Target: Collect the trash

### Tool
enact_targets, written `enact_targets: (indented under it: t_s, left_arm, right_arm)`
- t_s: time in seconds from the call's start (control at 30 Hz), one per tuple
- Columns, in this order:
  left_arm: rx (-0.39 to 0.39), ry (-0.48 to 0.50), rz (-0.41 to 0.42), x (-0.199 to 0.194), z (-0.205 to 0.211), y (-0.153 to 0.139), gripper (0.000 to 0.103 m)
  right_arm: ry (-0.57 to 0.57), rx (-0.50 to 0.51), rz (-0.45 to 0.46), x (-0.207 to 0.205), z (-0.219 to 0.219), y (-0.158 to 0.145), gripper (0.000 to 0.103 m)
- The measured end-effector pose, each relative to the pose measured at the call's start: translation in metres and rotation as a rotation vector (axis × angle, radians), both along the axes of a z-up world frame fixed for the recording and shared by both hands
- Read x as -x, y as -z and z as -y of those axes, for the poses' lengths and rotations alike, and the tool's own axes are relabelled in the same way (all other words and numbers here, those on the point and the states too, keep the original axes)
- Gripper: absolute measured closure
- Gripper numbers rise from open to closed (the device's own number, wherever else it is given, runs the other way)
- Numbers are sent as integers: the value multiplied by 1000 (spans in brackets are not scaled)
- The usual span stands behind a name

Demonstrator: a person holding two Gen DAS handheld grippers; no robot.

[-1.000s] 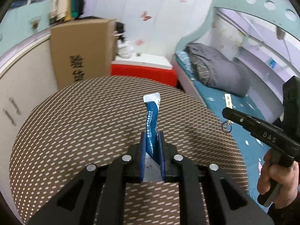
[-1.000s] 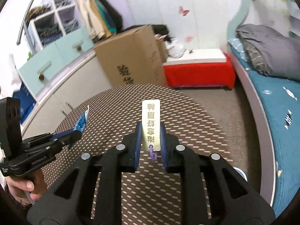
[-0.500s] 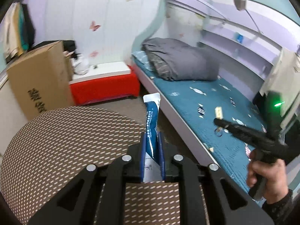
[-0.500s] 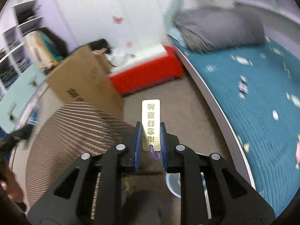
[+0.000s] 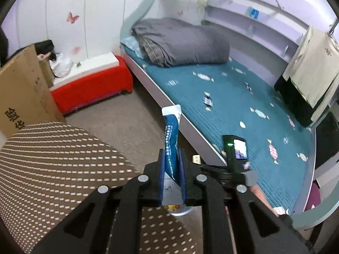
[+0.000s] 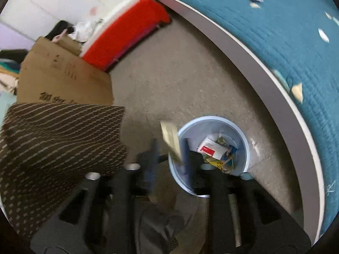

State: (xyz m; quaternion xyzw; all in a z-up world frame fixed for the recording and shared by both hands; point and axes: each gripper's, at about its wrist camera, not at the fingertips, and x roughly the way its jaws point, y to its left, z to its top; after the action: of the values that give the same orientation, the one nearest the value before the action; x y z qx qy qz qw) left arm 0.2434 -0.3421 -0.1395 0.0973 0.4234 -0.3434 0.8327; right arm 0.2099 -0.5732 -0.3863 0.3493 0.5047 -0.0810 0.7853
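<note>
Pinching a blue-and-white crumpled sachet (image 5: 172, 146), the left gripper (image 5: 172, 160) hung above the brown dotted round table (image 5: 53, 158). Right gripper (image 6: 169, 148), jaws spread, had a yellowish card (image 6: 171, 139) leaning against one finger over the pale-blue plastic bin (image 6: 245, 148).

My left gripper (image 5: 172, 165) is level, jaws pinched nearly together on a packet. My right gripper (image 6: 169, 154) tilts downward, jaws spread, blurred; it appears at 4 o'clock in left view.
</note>
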Motion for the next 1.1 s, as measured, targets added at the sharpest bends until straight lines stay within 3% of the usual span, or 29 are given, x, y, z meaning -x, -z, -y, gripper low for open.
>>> enact_targets:
  t_s: [0.03,0.17,0.43,0.63,0.67,0.7,0.73,0.77,0.8,0.93,1.1]
  left_arm:
    - [-11,9,-22,-2,10,8,91]
    - [-41,29,-90,-8,35,31,91]
    - [-133,83,-271,-20,85,85,91]
    - [-242,78,-423,-35,113,132,88]
    - [-259,74,-449,-38,116,140,85]
    - [-271,68,-467,-41,117,145,68]
    - [-289,60,-475,-44,118,152,31]
    - [-312,43,-470,-46,118,156,15]
    - [-321,21,-465,-48,118,157,11]
    - [-303,22,-423,-48,117,144,11]
    - [-200,9,-317,-33,97,99,11]
  right_arm:
    - [24,-8,0,2,4,5,29]
    - [99,-36,23,22,15,4,26]
    - [185,47,138,80,46,-50,13]
    - [217,88,207,104,56,-86,12]
    - [218,98,215,108,57,-92,12]
    - [219,106,221,112,58,-95,11]
    - [221,110,224,112,58,-99,11]
    - [221,111,228,115,57,-103,10]
    - [220,113,228,117,55,-104,9]
    - [213,123,226,119,47,-108,6]
    - [211,169,219,118,28,-126,6]
